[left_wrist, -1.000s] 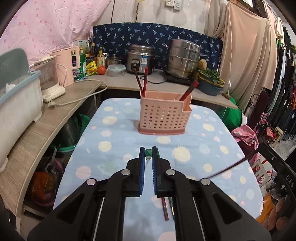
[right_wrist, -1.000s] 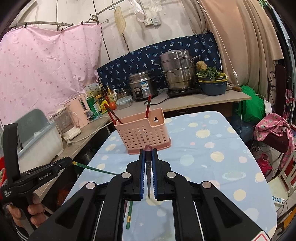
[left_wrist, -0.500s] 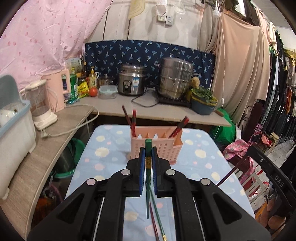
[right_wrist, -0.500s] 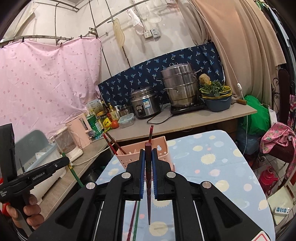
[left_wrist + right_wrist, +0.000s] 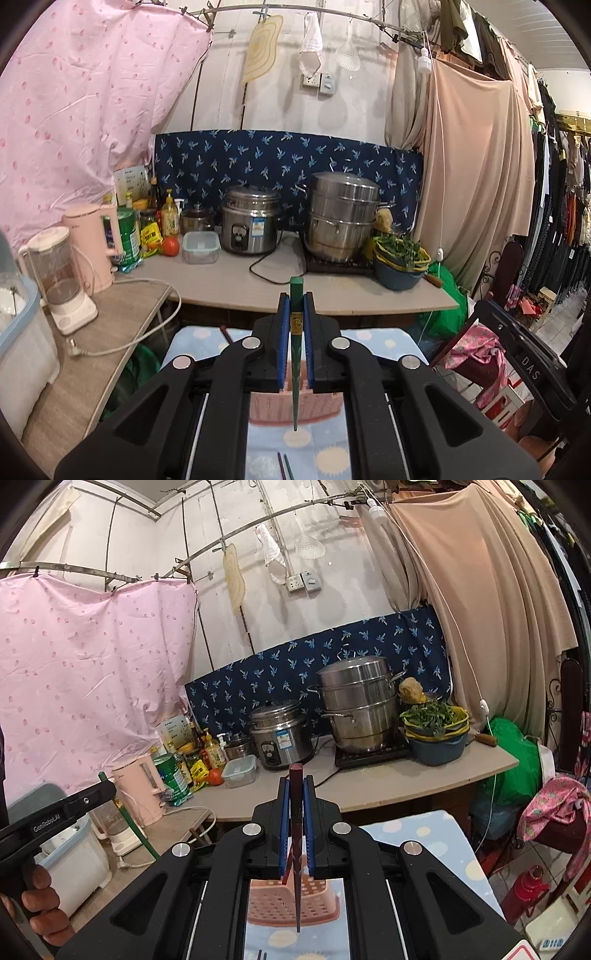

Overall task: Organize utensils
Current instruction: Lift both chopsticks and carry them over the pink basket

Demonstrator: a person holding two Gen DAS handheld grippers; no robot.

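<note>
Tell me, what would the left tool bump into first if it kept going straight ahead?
Probably the counter edge. The left tool, shut on a green chopstick, points over it toward the cooker's black cord. Depth is unclear.

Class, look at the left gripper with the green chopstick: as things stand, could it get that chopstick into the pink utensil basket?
Probably yes. The left gripper is shut on the green chopstick, tip down, with the pink basket just below and ahead. Nothing visible stands between them, though the gripper hides the basket's openings.
</note>
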